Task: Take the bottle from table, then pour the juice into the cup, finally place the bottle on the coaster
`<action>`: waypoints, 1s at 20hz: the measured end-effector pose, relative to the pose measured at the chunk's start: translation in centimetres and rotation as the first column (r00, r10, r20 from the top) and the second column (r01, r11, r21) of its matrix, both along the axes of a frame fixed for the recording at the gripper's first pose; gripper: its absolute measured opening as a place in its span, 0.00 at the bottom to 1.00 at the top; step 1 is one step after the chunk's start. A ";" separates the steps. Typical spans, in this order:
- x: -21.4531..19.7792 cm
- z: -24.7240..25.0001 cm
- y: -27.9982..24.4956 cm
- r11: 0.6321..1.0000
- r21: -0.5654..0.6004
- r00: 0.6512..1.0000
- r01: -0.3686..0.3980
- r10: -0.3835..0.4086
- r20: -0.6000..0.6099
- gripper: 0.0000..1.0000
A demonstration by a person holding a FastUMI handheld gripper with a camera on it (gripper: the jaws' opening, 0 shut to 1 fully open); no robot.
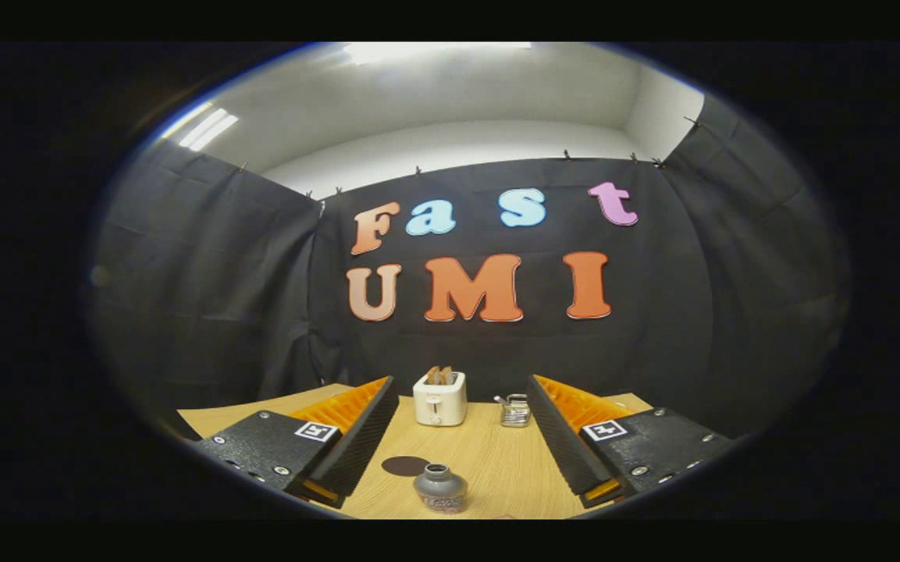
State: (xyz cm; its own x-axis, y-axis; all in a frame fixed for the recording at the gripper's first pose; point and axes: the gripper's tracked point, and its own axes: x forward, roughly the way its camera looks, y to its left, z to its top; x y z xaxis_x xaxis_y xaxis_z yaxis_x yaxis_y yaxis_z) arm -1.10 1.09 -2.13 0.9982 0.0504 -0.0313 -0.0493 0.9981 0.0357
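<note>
Black-curtained booth walls back a pale wooden counter where the wide-open, empty claw frames a squat grey ceramic bottle, the dark round coaster beside it; first step: descend and grasp.

Tool: black ribbed fingers, orange backs, white square tags with black marks. Desk: pale wood grain. Bottle: grey, patterned band low down. Coaster: dark brown. Toaster: cream, brown slices on top. Cup: silvery, ribbed.
</note>
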 end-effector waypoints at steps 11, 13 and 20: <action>-1.4 -9.8 3.0 0.996 0.007 0.989 -0.087 0.087 -0.121 0.98; -1.5 -11.1 3.3 0.997 -0.002 0.990 -0.083 0.082 -0.118 0.98; -1.7 -16.7 3.8 0.997 0.002 0.977 -0.080 0.079 -0.198 0.98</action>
